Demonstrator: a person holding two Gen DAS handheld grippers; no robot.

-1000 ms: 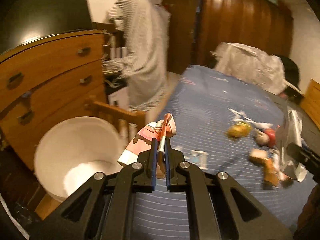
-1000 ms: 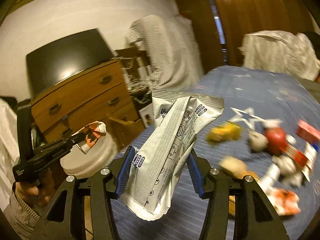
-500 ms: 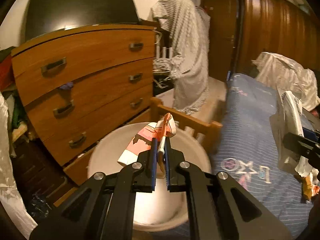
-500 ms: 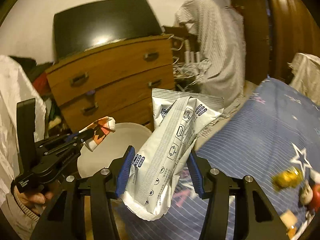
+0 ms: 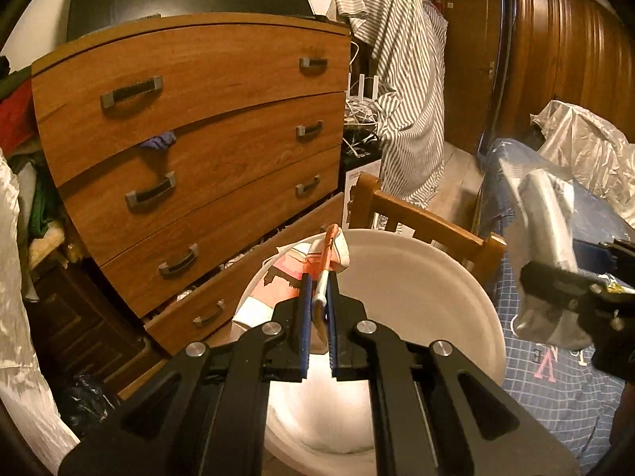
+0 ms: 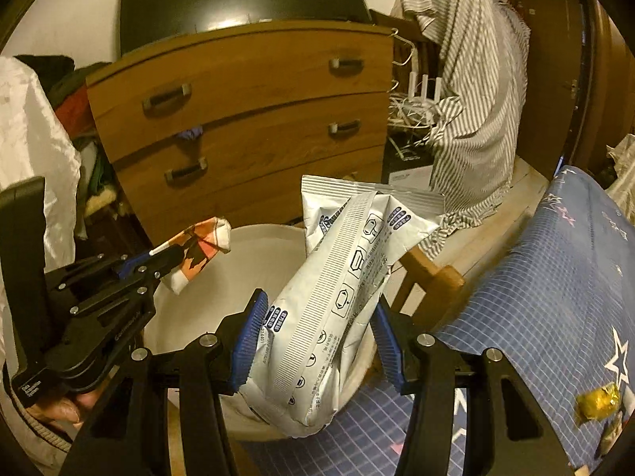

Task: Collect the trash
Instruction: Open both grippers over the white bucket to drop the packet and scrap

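While both pieces of rubbish hang above the round white plastic bin [image 5: 416,285], the step in hand looks like the drop-off: the carrying is done and only the letting go is left.

On the left, the left tongs [image 5: 317,309] are pinched tight on a crumpled orange, pink and white paper wrapper [image 5: 293,273]. Its thin sealed edge is caught between the blue pads, and the rest flops out to the left over the bin's near-left rim, close to the brown wooden chest of drawers [image 5: 190,127]. In the right wrist view the same wrapper [image 6: 198,250] sticks out from the tips, over the bin [image 6: 262,246] but near its edge.

Further right, the right tongs [image 6: 317,337] grip a large silver-white foil pouch with black printed icons and a ribbed seam [image 6: 345,301]. The jaws stand about half apart, with the pads pressing the pouch on both sides. It is puffy and creased, held around its lower half, its flat sealed top leaning up and away over the bin mouth and its rounded bottom hanging below the pads. Beside it to the right lies the blue checked bedspread with stars [image 6: 555,277], where a small gold foil wrapper [image 6: 595,400] waits.

The next move, I judge, calls for spreading each pair of tongs over the bin's opening. The paper wrapper would do better nudged towards the middle first, since it hangs near the rim and, being light, may flutter outside. The pouch is bulky and stiff and may catch on the pads.
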